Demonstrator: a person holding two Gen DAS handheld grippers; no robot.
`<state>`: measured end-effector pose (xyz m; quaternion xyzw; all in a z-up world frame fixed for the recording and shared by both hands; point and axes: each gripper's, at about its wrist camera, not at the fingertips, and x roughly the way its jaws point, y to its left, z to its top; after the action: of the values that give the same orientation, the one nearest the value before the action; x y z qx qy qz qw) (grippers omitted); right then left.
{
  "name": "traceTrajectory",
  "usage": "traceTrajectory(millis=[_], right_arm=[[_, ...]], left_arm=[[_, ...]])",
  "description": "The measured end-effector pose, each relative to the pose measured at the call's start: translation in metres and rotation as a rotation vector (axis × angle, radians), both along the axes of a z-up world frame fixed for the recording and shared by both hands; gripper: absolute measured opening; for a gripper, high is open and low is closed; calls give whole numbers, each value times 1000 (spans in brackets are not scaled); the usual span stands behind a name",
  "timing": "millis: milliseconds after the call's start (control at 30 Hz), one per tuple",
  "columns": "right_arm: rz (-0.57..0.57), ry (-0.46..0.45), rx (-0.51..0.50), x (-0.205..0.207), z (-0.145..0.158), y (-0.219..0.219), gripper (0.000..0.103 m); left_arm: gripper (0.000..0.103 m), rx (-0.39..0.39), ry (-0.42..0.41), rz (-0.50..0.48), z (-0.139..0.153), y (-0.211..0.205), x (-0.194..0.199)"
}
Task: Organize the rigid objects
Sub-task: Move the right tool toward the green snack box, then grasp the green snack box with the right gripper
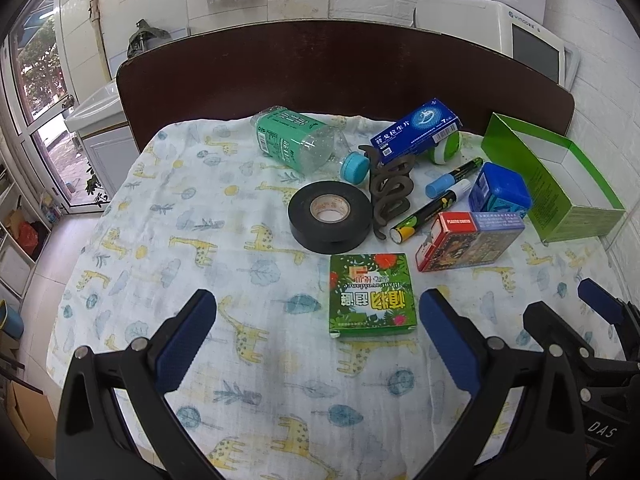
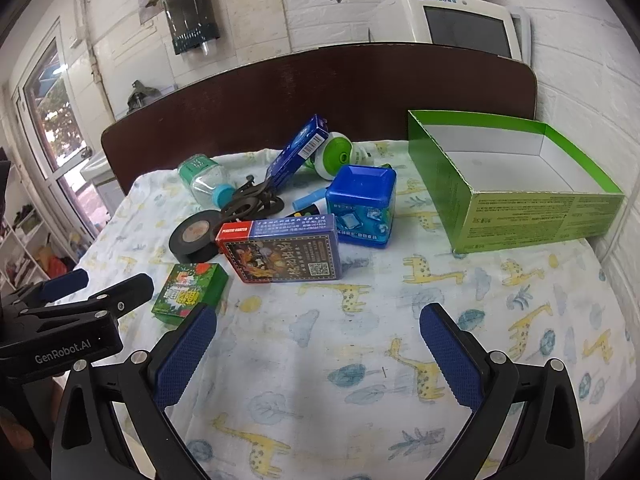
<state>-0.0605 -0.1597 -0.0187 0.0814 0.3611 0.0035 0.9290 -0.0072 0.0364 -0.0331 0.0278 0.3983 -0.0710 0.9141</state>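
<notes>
Both the left gripper (image 1: pixel 318 334) and the right gripper (image 2: pixel 318 346) are held wide, empty; a small green box (image 1: pixel 372 294) is seen just ahead of the left fingers.

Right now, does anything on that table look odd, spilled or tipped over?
Nothing is spilled. The bottle lies on its side, capped. The blue carton sits tilted, propped on the green-white item and the dark coil. The green box is open and empty. Both grippers are open.

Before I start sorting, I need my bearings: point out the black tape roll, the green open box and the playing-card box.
black tape roll (image 1: pixel 329 216), left wrist view, top face.
green open box (image 2: pixel 536 216), right wrist view, front wall.
playing-card box (image 2: pixel 280 258), right wrist view, top face.
</notes>
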Motion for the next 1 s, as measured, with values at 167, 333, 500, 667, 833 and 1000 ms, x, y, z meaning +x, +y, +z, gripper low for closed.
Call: traceTrajectory(millis=[167, 333, 500, 667, 833, 1000], right_arm=[[-13, 7, -42, -6, -5, 10, 102], [-10, 18, -44, -6, -6, 10, 100], [2, 24, -13, -3, -10, 12, 93], [24, 29, -2, 0, -11, 15, 82], [45, 55, 53, 5, -14, 18, 75], [89, 67, 66, 12, -12, 30, 71]], left_arm=[[100, -4, 8, -6, -2, 0, 1], [95, -18, 27, -5, -6, 4, 3], [93, -35, 41, -7, -9, 7, 4], [82, -49, 53, -28, -10, 7, 4], [72, -72, 77, -44, -15, 8, 6], [55, -94, 109, -64, -19, 11, 11]])
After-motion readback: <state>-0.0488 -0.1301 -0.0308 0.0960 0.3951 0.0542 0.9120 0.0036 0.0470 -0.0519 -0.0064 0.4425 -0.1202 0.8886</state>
